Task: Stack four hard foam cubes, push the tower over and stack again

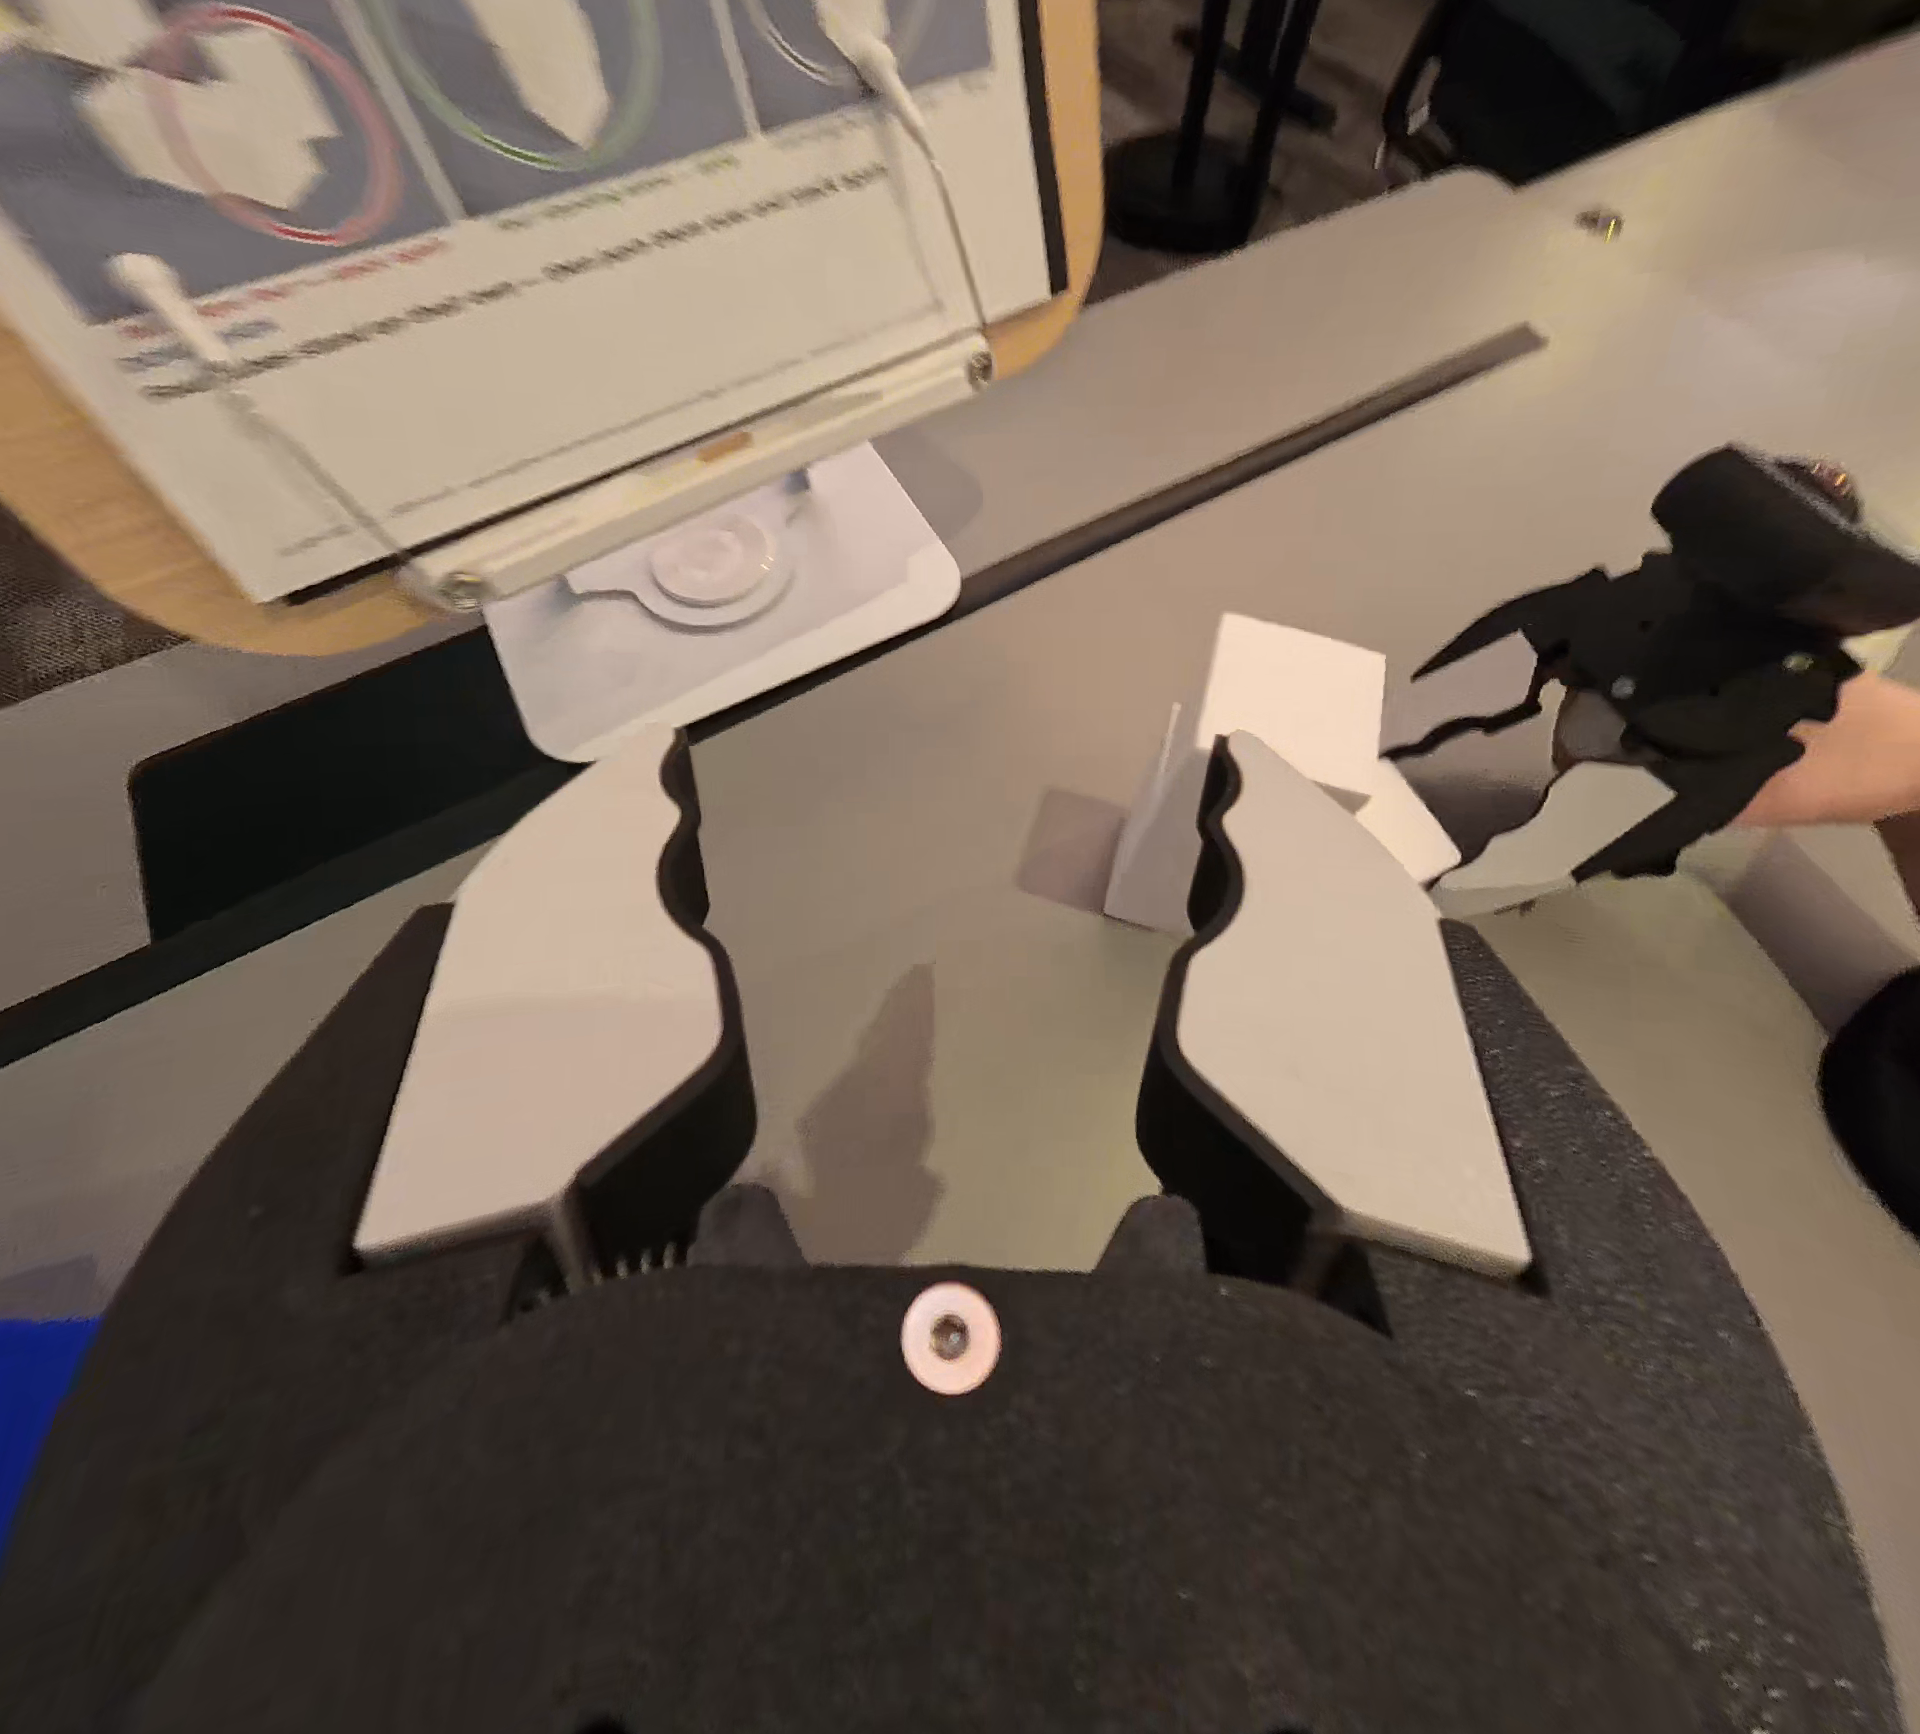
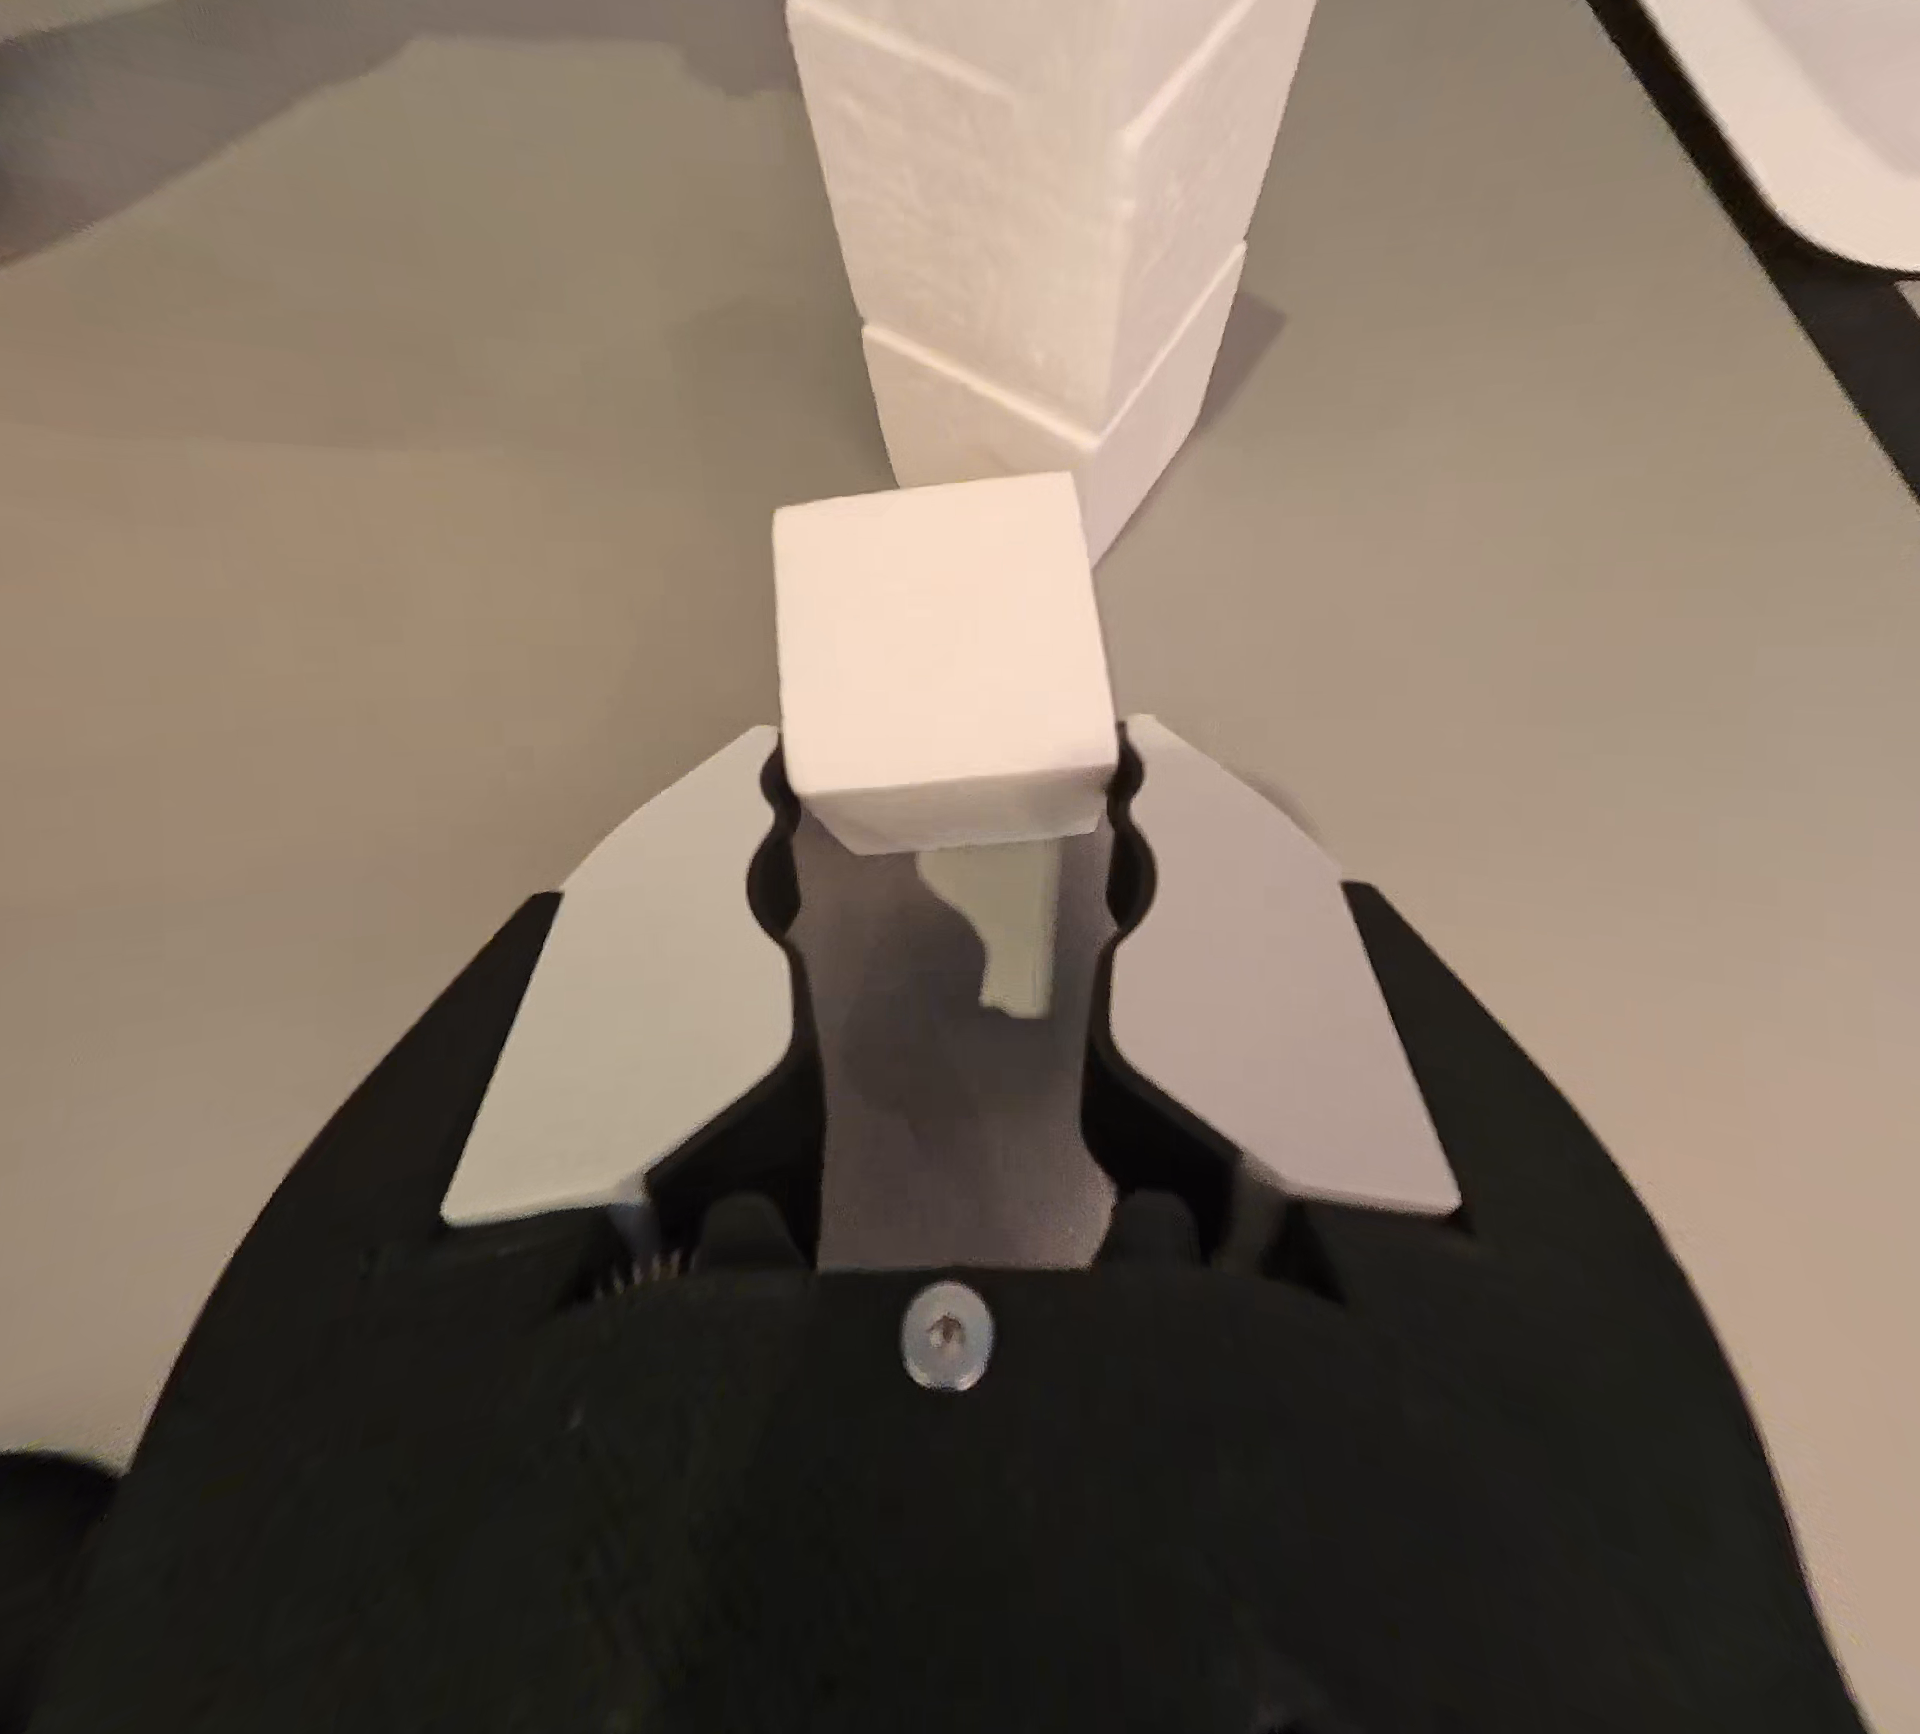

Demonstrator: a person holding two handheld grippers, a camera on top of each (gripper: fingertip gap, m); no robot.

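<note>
Warm, dimmish indoor light here, and my left wrist view smears the instruction board (image 1: pixel 499 157) with motion blur (wide-angle bending at the edges too). Soft shadows pool on the grey table (image 2: pixel 364 437) under my right gripper (image 2: pixel 948 754), whose view stays sharper.

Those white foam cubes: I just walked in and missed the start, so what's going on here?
A person is stacking them with two handheld grippers. The right gripper is shut on a foam cube, held above the grey table just in front of a three-cube tower. The left gripper is open and empty, off to the side. The fourth cube is not yet on top.
</note>
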